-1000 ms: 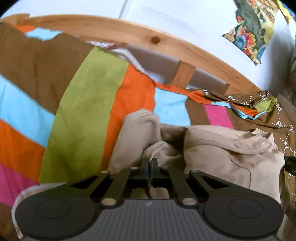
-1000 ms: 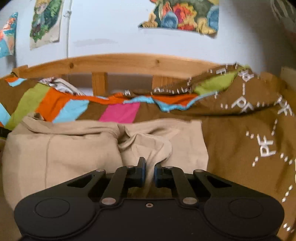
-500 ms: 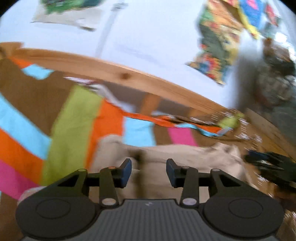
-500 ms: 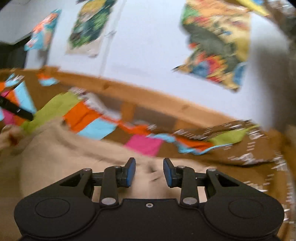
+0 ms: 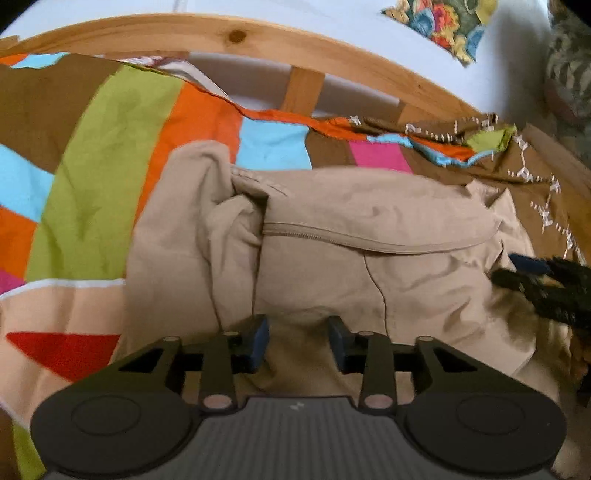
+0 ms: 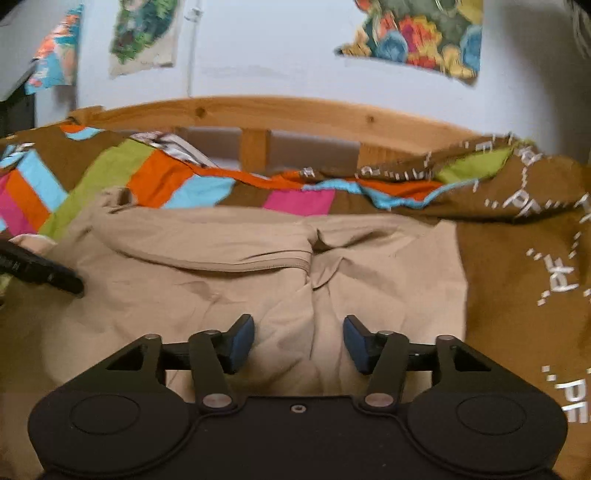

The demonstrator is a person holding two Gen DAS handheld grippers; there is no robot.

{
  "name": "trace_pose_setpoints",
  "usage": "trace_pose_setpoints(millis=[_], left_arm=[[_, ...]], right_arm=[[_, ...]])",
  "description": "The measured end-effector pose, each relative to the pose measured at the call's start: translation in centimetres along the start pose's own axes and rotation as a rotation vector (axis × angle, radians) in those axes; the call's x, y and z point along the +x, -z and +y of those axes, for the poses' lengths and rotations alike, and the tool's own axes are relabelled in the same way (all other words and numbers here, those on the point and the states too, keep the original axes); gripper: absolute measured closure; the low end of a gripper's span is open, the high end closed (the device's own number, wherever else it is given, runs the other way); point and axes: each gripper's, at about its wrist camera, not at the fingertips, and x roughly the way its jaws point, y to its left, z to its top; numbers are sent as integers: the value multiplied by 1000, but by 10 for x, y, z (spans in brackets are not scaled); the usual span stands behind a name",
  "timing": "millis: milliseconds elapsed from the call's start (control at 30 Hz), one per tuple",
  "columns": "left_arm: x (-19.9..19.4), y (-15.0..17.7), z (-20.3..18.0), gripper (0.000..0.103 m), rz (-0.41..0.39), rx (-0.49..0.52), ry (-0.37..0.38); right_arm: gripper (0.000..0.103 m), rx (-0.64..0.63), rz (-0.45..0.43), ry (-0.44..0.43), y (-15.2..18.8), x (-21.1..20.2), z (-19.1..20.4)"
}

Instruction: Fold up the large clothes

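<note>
A big tan garment (image 5: 369, 236) lies bunched up on the bed, on top of a bright patchwork cover (image 5: 110, 147) — green, orange, blue and pink blocks. The left claw (image 5: 298, 341) hangs just over the near edge of the tan cloth with its two blue-tipped fingers (image 5: 258, 341) spread apart, holding nothing. The right claw (image 6: 298, 341) is over the same cloth a little way off — it too is spread wide and holds nothing. Behind the bed stands a wooden headboard (image 6: 280, 114), and colourful pictures (image 6: 417, 33) hang on the wall.

Wooden bed frame (image 6: 280, 110) — white wall (image 6: 266, 48)
</note>
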Motion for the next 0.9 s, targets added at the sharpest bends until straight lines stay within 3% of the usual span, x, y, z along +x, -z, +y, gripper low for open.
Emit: trace_pose_setpoints(millis=[33,100,267,367,467,633,900], left_arm=[[-5,0,-1,45,-7,-6,-5],[-23,3,-5,38,-15,-7,-18],[-75,19,-26,10,-45,22,-49],[-108,38,-47,2,-56,51,-59],[-133,61,-67,1,-69,78,-40],[-148,98,-96,1,-9,132,14],[-152,144,-119,1,81,256,74]], right_arm=[[39,-14,-10,0,1,-10,1],[33,-39,-24,1,5,-33,4],[20,-83,-50,10,25,-99,19],[12,-66,-58,21,39,-141,28],[2,-78,-58,5,55,-182,40],[1,-243,15,-29,84,-225,70],[1,-455,251,-86,140,-225,116]])
